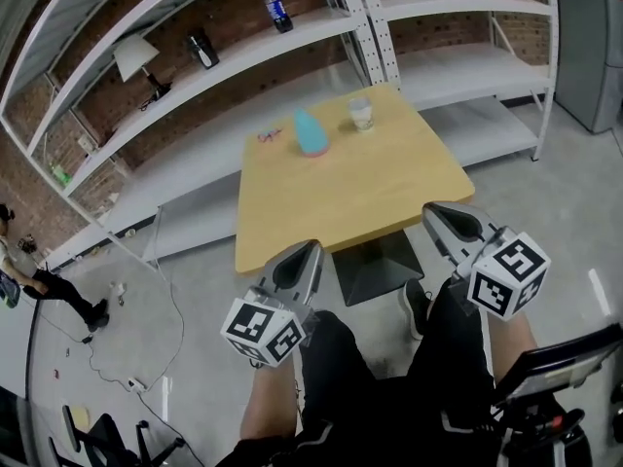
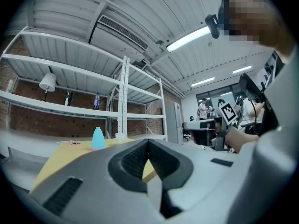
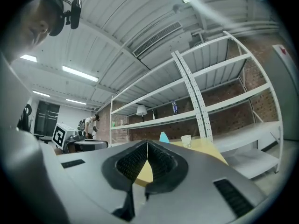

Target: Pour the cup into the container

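Note:
A light blue container [image 1: 311, 132] stands at the far side of the yellow table [image 1: 370, 197]. A clear plastic cup [image 1: 361, 114] stands just to its right. Both grippers hover short of the table's near edge, far from the two objects. My left gripper [image 1: 304, 253] is shut with nothing between its jaws, and so is my right gripper [image 1: 440, 218]. The left gripper view shows the left gripper [image 2: 148, 143] with its tips together, and the container [image 2: 97, 138] and cup [image 2: 120, 136] far ahead. In the right gripper view, container [image 3: 164, 137] and cup [image 3: 186, 140] lie beyond the shut right gripper [image 3: 147, 143].
A small pink item [image 1: 270, 135] lies left of the container. White metal shelving [image 1: 292, 42] behind the table holds a bottle [image 1: 275, 7] and a lamp [image 1: 136, 58]. A person [image 1: 39, 280] stands far left. A black chair [image 1: 555, 368] is at my right. The table's dark pedestal base [image 1: 375, 270] stands below.

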Demonstrator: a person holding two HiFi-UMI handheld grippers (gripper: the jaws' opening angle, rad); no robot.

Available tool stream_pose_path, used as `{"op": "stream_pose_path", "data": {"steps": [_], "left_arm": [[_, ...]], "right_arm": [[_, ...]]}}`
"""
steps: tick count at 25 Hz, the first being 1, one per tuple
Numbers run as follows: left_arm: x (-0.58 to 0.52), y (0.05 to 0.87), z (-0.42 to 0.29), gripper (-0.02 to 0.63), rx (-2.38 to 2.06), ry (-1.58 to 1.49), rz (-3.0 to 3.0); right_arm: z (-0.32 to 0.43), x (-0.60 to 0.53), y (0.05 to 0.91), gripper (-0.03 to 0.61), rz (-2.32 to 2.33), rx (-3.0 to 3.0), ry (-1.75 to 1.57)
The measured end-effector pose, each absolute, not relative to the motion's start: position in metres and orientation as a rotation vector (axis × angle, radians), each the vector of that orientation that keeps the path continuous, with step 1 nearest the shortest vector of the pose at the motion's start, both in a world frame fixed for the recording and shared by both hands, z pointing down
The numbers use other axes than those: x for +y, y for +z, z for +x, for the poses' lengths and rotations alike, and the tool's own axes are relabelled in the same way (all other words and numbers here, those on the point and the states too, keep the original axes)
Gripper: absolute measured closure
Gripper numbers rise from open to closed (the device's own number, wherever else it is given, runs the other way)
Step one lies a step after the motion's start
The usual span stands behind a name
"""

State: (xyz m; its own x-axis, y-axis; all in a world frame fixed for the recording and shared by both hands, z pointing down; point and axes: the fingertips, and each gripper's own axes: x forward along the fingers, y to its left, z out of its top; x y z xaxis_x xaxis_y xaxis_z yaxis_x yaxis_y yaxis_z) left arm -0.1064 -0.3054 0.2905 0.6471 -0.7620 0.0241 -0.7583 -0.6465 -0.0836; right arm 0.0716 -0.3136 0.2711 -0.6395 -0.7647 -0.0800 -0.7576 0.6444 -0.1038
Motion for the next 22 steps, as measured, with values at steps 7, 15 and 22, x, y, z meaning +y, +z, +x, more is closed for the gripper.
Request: {"op": "stream_pose_path", "data": {"steps": [7,15,22], "left_arm": [[-0.401,0.287,-0.129,0.612,1.318,-0.061,-2.776],[-0.497,0.280,-0.153,0.612,1.285,-0.090,-2.775],[-0.555,0.288,-0.156,0.612,1.226,-0.148,-2.838]], "right_arm": [[0.059,-0.415,0.266,0.575,-1.308,2.746,-0.089],[0.046,-0.523,0.260,0.575,-1.369,2.758,-0.069],[0.052,-0.595,0.249,0.478,-1.415,2.760,-0.060]]}}
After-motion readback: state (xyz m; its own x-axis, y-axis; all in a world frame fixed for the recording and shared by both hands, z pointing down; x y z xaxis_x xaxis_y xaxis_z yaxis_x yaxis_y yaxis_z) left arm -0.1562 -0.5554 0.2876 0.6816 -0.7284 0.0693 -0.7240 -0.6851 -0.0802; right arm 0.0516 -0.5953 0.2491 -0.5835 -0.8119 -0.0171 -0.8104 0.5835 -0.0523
